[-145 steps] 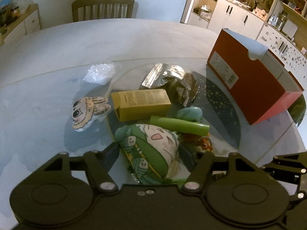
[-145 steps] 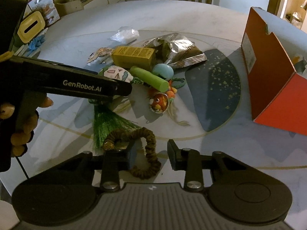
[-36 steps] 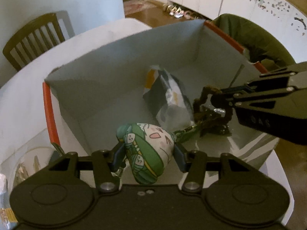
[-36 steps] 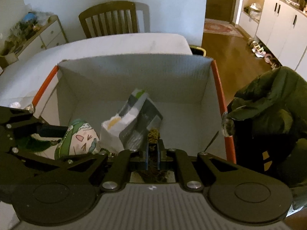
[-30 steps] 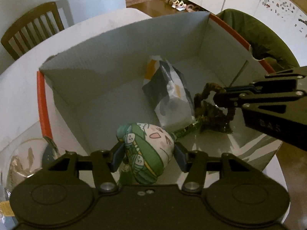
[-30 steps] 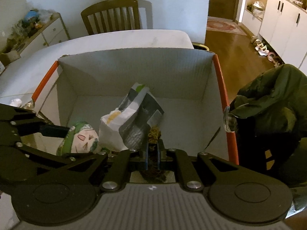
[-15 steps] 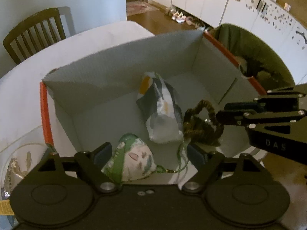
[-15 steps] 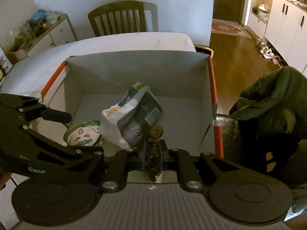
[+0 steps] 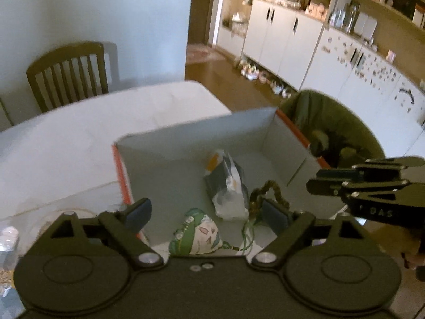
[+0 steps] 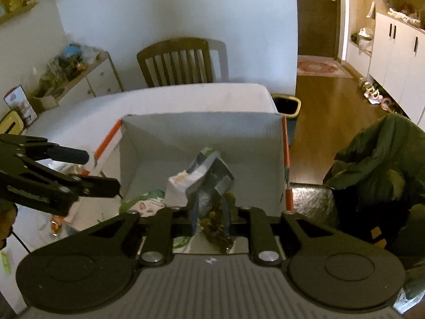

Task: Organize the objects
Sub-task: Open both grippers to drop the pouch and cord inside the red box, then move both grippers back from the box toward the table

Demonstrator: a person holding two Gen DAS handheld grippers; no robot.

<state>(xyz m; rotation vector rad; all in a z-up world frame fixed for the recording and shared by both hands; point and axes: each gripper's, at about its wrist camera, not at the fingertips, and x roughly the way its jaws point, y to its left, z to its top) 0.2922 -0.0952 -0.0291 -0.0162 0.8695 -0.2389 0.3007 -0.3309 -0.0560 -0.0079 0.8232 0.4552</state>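
The green-and-white pouch [image 9: 198, 236] with a cartoon face lies on the floor of the open box [image 9: 186, 143], near the box's near-left corner, free of any grip. A thin green cord [image 9: 245, 235] trails from it toward the brown braided loop [image 9: 268, 190], which lies near the box's near-right side. Between the two, toward the middle of the floor, a grey-and-white foil packet [image 9: 225, 186] stands tilted.

The left gripper [image 9: 204, 212] hangs above the near edge of the box with its fingers [image 9: 139, 211] spread wide, and they have just been opening; the pouch sits below the gap, untouched by either pad. In the right wrist view the right gripper [image 10: 211, 216] has its blue-padded fingers [image 10: 194, 212] a narrow way apart and has just been parting; the brown braided loop [image 10: 216, 226] shows between them, though whether the pads press on it I cannot tell.

The box, grey inside with orange outer walls, stands at the far-right corner of the white table [image 9: 93, 138]. A wooden chair [image 10: 176, 62] stands at the table's far edge. A dark green jacket [image 10: 379, 159] is heaped just beyond the box's right wall, off the table's right edge
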